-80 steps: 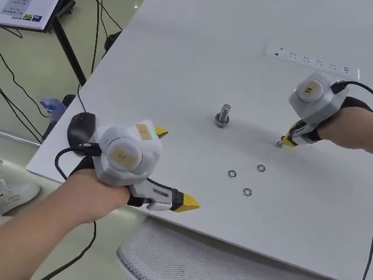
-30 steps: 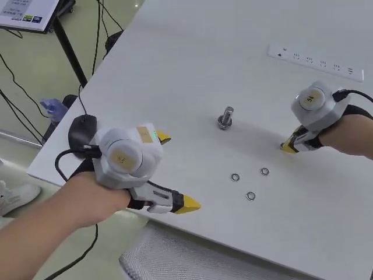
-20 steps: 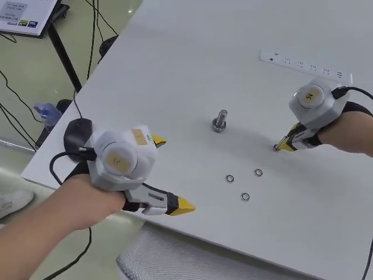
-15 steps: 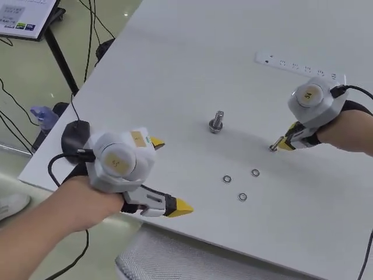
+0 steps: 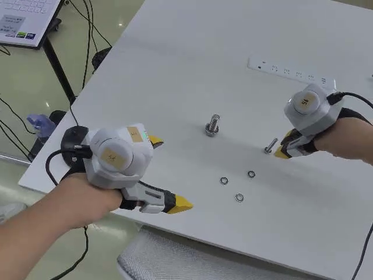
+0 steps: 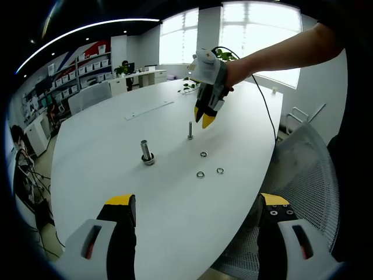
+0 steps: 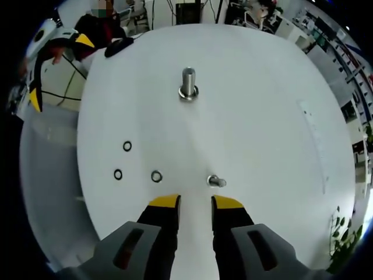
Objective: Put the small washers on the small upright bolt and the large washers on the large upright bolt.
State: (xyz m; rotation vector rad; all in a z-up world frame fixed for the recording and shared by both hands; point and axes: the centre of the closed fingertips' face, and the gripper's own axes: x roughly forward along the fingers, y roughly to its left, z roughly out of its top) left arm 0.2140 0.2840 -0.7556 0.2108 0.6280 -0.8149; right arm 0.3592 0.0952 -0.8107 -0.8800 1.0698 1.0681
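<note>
left gripper (image 5: pixel 168 172) gapes wide and empty at the table (image 5: pixel 175 70)'s near edge. right gripper (image 7: pixel 196 201), jaws slightly parted, holds nothing; small bolt (image 7: pixel 215 181) stands just beyond it. three washers (image 5: pixel 239 198) lie nearer that edge than large bolt (image 5: pixel 212 125).

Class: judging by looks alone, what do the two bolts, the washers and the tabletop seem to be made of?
The large bolt and the small bolt look grey and shiny, so they are probably steel. The washers are thin silvery rings, likely plated metal. The tabletop is smooth, even white with a soft sheen, perhaps laminate.
</note>
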